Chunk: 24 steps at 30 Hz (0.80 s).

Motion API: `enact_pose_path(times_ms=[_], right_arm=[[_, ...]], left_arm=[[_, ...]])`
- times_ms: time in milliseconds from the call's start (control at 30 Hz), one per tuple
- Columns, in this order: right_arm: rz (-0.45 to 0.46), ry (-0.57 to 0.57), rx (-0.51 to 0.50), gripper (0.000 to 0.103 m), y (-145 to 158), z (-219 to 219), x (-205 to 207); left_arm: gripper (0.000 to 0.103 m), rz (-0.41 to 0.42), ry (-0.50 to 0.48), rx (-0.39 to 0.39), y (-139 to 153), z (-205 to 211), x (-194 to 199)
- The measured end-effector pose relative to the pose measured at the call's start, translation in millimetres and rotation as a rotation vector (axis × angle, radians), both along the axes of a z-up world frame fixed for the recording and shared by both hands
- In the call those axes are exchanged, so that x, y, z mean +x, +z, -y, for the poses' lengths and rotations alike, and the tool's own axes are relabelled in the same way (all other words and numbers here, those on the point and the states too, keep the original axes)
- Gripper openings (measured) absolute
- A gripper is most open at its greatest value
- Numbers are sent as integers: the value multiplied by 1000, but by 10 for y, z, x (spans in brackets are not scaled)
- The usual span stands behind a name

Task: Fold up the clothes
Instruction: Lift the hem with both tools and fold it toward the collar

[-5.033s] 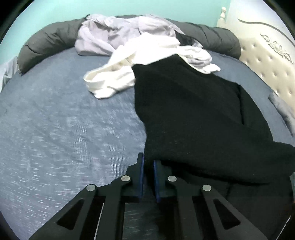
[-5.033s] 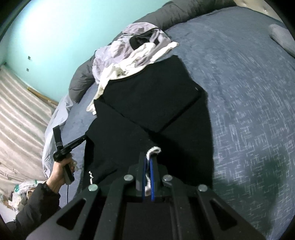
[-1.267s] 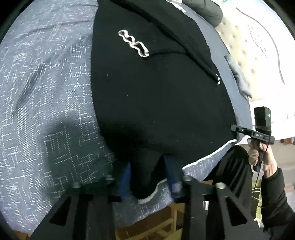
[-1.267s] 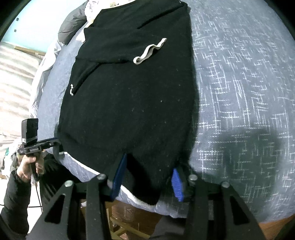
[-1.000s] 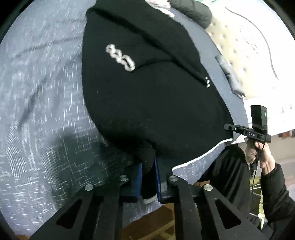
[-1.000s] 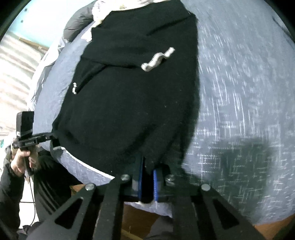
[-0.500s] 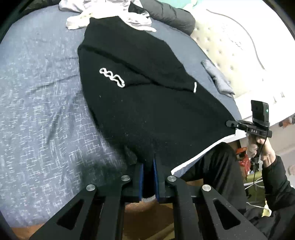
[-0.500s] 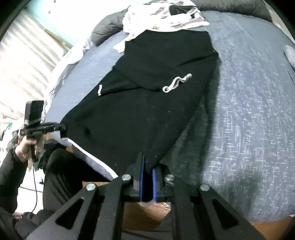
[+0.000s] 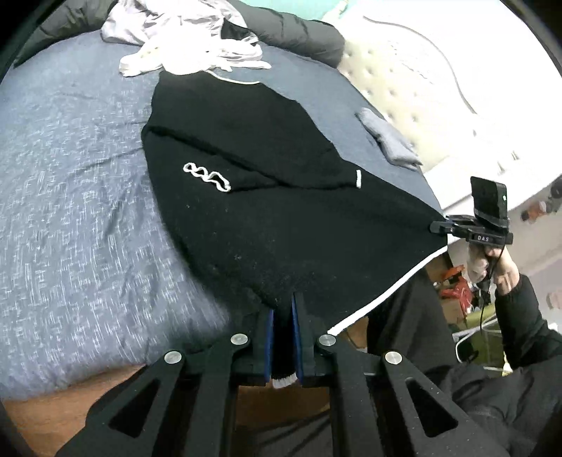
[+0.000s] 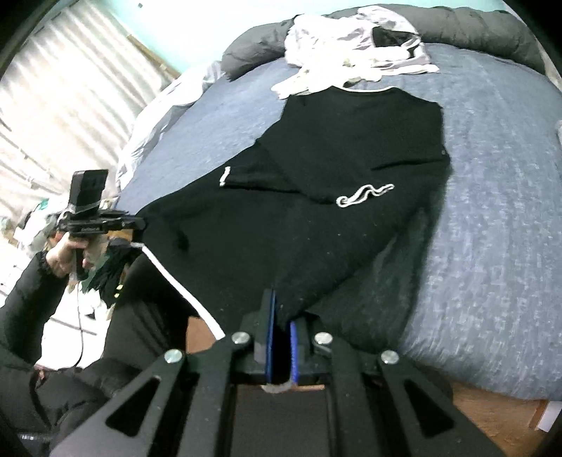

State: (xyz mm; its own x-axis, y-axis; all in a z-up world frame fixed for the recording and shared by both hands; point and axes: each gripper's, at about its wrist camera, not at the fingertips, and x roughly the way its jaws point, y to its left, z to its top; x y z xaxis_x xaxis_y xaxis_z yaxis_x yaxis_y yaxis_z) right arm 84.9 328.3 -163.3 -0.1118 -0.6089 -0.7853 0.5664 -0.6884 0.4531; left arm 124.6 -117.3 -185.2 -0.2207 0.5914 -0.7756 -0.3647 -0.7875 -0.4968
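Observation:
A black sweater (image 9: pixel 288 218) with white trim lies stretched along the blue-grey bed (image 9: pixel 70 218), both sleeves folded across its body. My left gripper (image 9: pixel 282 316) is shut on one near corner of its hem. My right gripper (image 10: pixel 281 309) is shut on the other near corner of the black sweater (image 10: pixel 316 211). The hem's white edge (image 9: pixel 383 295) hangs taut between the two, lifted off the bed's near edge. A wavy white cuff (image 9: pixel 207 175) and a small white cuff edge (image 9: pixel 358 178) show on the folded sleeves.
A heap of white and pale grey clothes (image 9: pixel 189 45) lies at the far end, against a dark grey rolled duvet (image 9: pixel 298 33). A small grey folded item (image 9: pixel 386 140) rests near the padded headboard (image 9: pixel 414 91). The person's dark-sleeved arm (image 9: pixel 520 316) is beside the bed.
Both grippers went from open around the hem to shut on it, then pulled back and up. The sweater has been drawn toward the near edge and stretched out.

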Motion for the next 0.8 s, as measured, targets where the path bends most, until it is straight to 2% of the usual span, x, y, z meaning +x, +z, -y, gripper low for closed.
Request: enact_pose_path(times_ms=[133, 400, 633, 800], right_arm=[[-7, 13, 17, 6, 13, 32, -20], [-24, -21, 4, 6, 93, 103, -506], [-39, -56, -16, 6, 224, 178, -1302], [-43, -92, -20, 6, 225, 236, -2043]], left_arm=[[9, -10, -3, 6, 66, -13, -70], [9, -28, 9, 18, 182, -48, -494], [9, -50, 58, 50, 321, -24, -1437], [9, -42, 91, 55, 269, 19, -2220]])
